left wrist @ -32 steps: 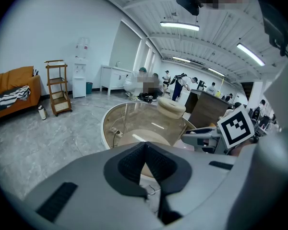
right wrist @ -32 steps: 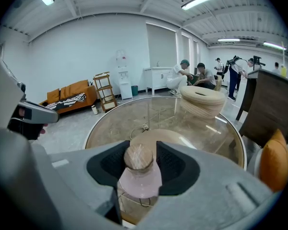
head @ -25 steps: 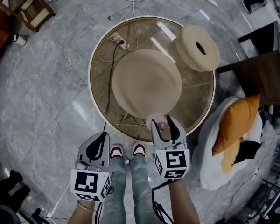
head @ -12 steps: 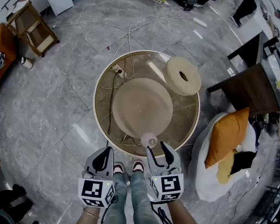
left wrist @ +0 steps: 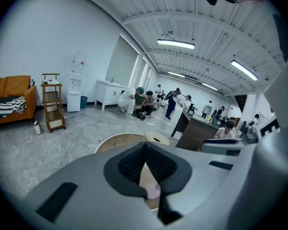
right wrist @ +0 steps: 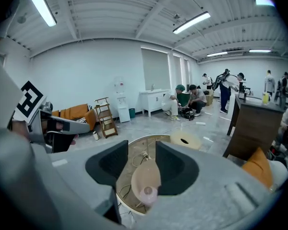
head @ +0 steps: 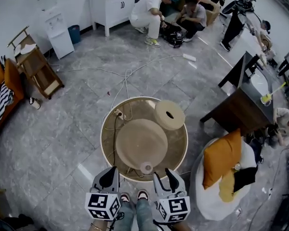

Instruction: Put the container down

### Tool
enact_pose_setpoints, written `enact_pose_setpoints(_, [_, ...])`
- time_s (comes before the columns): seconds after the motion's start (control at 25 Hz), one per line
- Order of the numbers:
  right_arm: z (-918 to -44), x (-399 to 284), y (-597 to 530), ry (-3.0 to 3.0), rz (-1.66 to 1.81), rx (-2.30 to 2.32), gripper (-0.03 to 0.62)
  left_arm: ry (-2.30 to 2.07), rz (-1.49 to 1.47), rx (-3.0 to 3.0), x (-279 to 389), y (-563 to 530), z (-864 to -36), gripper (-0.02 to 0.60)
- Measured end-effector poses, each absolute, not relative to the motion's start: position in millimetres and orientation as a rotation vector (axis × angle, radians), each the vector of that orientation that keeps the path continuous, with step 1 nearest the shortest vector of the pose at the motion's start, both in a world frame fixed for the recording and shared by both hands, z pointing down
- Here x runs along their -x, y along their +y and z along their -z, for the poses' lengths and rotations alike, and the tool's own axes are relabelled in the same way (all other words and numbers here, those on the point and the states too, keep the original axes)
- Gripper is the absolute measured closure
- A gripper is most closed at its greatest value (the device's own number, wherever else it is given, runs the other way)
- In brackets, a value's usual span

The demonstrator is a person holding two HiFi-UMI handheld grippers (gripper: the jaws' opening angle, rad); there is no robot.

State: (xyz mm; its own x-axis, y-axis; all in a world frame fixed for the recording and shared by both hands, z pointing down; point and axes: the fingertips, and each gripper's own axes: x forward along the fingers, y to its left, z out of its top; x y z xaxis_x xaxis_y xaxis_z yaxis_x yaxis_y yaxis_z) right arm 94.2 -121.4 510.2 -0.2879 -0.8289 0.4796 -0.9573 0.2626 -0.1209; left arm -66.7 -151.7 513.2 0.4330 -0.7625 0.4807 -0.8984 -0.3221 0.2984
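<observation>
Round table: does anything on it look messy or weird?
A little. Loose cables and a power strip sprawl across the glass table; whether on or under the glass I cannot tell. The small pale container sits near the front rim; nothing looks spilled.

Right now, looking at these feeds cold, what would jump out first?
The round glass-topped table fills the middle of the head view, with a big beige disc at its centre and a woven ring on its far right side. Next comes the small pale container, standing at the table's near edge. Off to the right, an orange cushion on a white seat makes a bright patch.
</observation>
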Motion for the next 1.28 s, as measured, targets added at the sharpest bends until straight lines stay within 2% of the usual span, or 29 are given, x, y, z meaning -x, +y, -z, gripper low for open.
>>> enact_pose_setpoints(0.12, [-474.1, -117.1, -115.7, -2.192, -0.559, -1.717, 0.429, -1.418, -0.317, -2.19, 64.6, -153.3, -477.0, 0.585])
enact_pose_setpoints(0.48, [-370.1, -191.5, -97.3, -2.079, -0.476, -2.013, 0.581, -1.482, -0.193, -2.282, 61.3, -153.3, -373.5, 0.585])
enact_pose_setpoints(0.84, [-305.4, -237.6, -87.9, -2.045, -0.381, -2.131, 0.588, -1.513, -0.091, -2.398, 49.8, -161.7, -299.1, 0.586])
enact_pose_setpoints(1.28, [-285.6, -256.3, -85.8, -2.028, -0.349, -2.19, 0.588, -1.528, -0.011, -2.432, 47.7, -172.3, -278.0, 0.586])
